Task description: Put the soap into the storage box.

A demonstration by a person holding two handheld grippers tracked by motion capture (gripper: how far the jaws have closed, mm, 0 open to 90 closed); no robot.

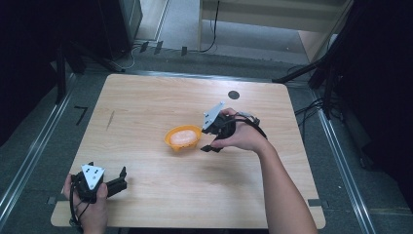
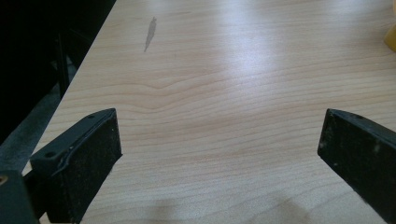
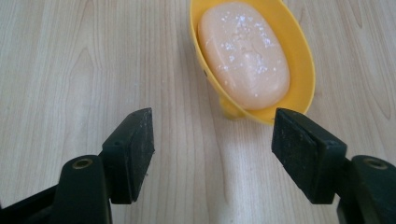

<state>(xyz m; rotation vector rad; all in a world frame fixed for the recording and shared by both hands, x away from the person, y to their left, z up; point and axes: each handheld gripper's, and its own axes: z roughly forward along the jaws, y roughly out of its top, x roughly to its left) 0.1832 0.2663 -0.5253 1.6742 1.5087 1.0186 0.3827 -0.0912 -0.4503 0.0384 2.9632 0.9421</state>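
Observation:
A yellow oval dish (image 1: pixel 175 144) (image 3: pixel 301 51) sits near the middle of the wooden table (image 1: pixel 146 97). In it lies a pale peach bar of soap (image 1: pixel 183 136) (image 3: pixel 243 53). My right gripper (image 1: pixel 208 140) (image 3: pixel 212 149) is just right of the dish, open, its jaws empty and pointing at the dish's near end. My left gripper (image 1: pixel 122 179) (image 2: pixel 219 154) rests at the table's front left corner, open wide over bare wood, far from the dish. A yellow sliver of the dish (image 2: pixel 390 37) shows at the edge of the left gripper view.
A small black round mark (image 1: pixel 234 94) lies on the table behind the right hand. A thin dark streak (image 1: pixel 110 120) (image 2: pixel 149 33) marks the wood at the left. Dark stands and cables surround the table, and a floor rail runs along each side.

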